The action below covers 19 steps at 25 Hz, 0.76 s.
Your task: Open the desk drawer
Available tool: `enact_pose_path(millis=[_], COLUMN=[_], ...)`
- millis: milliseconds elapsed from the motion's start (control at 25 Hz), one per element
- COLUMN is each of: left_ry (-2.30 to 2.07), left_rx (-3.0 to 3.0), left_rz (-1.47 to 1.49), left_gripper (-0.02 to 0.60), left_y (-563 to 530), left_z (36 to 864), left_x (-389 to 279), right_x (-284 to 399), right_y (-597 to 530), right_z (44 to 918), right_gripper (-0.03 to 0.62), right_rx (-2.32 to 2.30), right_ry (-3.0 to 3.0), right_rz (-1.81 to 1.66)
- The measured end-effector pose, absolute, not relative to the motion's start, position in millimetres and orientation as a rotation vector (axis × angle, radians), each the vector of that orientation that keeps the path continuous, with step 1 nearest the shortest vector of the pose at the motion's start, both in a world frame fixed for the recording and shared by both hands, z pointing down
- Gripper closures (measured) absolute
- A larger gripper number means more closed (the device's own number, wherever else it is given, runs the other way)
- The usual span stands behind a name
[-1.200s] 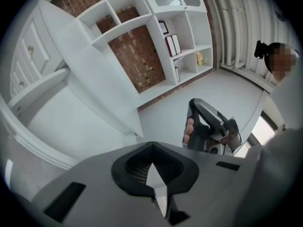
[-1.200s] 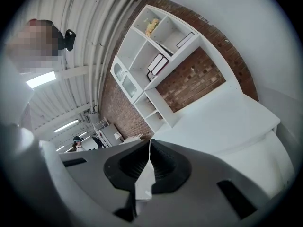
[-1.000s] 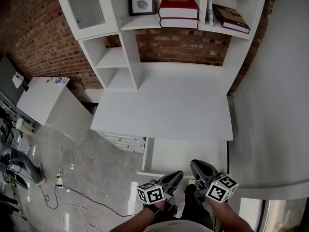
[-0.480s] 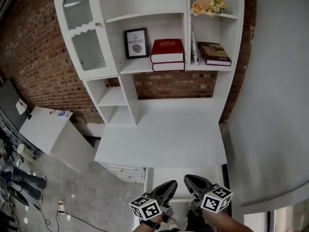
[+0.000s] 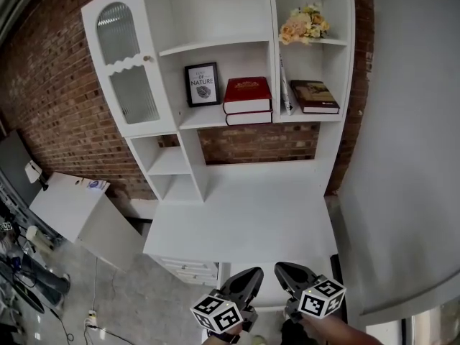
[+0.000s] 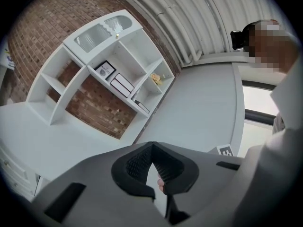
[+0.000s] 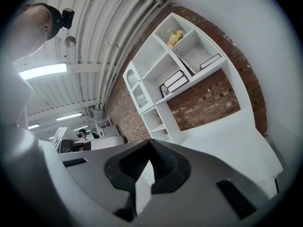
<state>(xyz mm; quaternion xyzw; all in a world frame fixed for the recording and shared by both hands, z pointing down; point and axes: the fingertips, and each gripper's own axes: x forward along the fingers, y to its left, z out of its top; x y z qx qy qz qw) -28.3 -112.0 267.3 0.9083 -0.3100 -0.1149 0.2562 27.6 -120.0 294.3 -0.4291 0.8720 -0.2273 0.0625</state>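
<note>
View has tipped up since the earlier frame: top shelves and flowers (image 5: 305,24) now show; both grippers have risen with it, near edge of frame.

Left gripper (image 5: 248,282): jaws together, nothing between. Right gripper (image 5: 291,277): same, shut and empty.

Drawer stack (image 5: 192,269) sits under the desk (image 5: 244,214) at its near-left corner, left of both grippers, apart from them, fronts closed.

Risks, as judged:
- shut jaws would glance off the pull unless opened first;
- dropping to the drawers, a gripper could clip the desk's near edge.
</note>
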Motion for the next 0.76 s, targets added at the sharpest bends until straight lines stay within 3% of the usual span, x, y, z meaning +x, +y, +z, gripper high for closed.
enact_pose_path(millis=[760], left_ry=[-0.876], left_rx=[2.487], left_rz=[-0.293], left_gripper=[0.569], left_y=[-120], left_z=[267], left_x=[-32], right_x=[17], right_y=[-126], right_z=[300], right_gripper=[0.577], right_rx=[-1.270], right_ry=[2.671], right_rz=[-0.705])
